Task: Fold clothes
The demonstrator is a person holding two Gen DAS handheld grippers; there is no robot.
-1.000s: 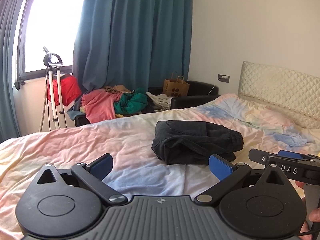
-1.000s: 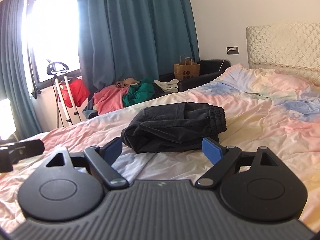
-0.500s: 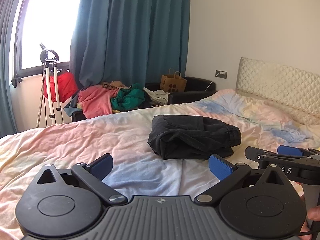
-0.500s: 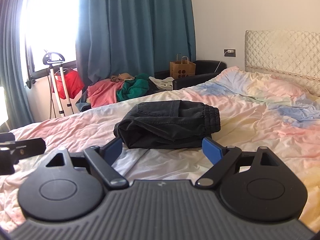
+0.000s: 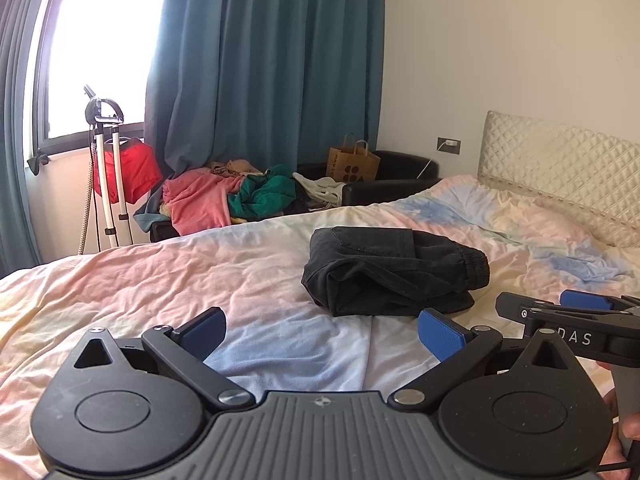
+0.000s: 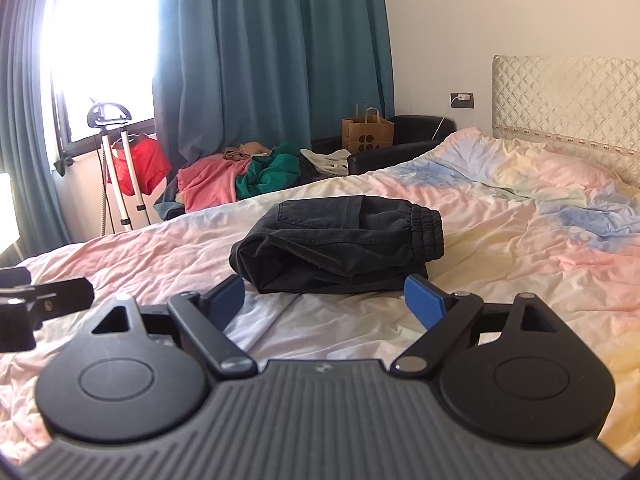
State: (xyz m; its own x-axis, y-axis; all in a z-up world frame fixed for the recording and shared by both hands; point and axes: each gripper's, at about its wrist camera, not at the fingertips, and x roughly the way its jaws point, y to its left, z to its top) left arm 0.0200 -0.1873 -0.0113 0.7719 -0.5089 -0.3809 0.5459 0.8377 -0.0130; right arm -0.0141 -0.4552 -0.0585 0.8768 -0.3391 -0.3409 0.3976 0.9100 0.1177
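Trousers (image 6: 340, 240) elastic waistband: right view clearer

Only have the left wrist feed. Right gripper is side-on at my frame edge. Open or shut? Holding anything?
Observer: The right gripper is wide open, with nothing between its pads.
Operator: Where is it aimed?
Observer: Straight at the folded black trousers, which sit centred in its view on the bed sheet.
Operator: Does it see my gripper?
Observer: Yes. The left gripper shows side-on at its left edge, clear of the trousers.
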